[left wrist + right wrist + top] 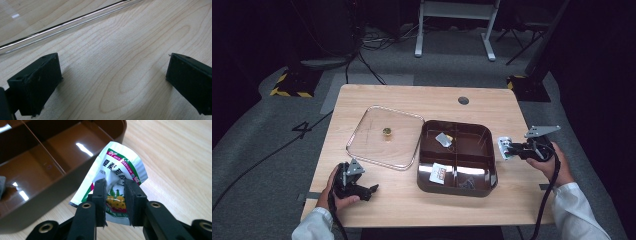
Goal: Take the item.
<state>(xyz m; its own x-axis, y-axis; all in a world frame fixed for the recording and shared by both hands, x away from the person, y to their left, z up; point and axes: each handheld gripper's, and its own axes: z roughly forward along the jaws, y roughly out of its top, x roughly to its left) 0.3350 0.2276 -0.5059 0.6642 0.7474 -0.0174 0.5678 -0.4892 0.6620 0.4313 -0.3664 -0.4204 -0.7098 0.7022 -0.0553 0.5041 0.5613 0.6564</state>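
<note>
My right gripper [114, 185] is shut on a small white and green snack packet [117, 167], pinching its middle so it crumples. It hovers just right of the brown compartment box [50, 165], over the wood. In the high view this right gripper [512, 149] holds the packet [505, 148] beside the box [484, 155]. The box holds a grey wrapper [443, 139], a white and orange packet [438, 173] and dark items [467, 183]. My left gripper [371, 191] rests on the table at the front left, open, with bare wood between its jaws [112, 75].
A clear lid [384, 136] with a small gold knob [387, 131] lies flat left of the box; its rim [62, 25] runs across the left gripper view. A round cable hole [463, 100] sits near the table's far edge. Cables and stand legs lie on the floor beyond.
</note>
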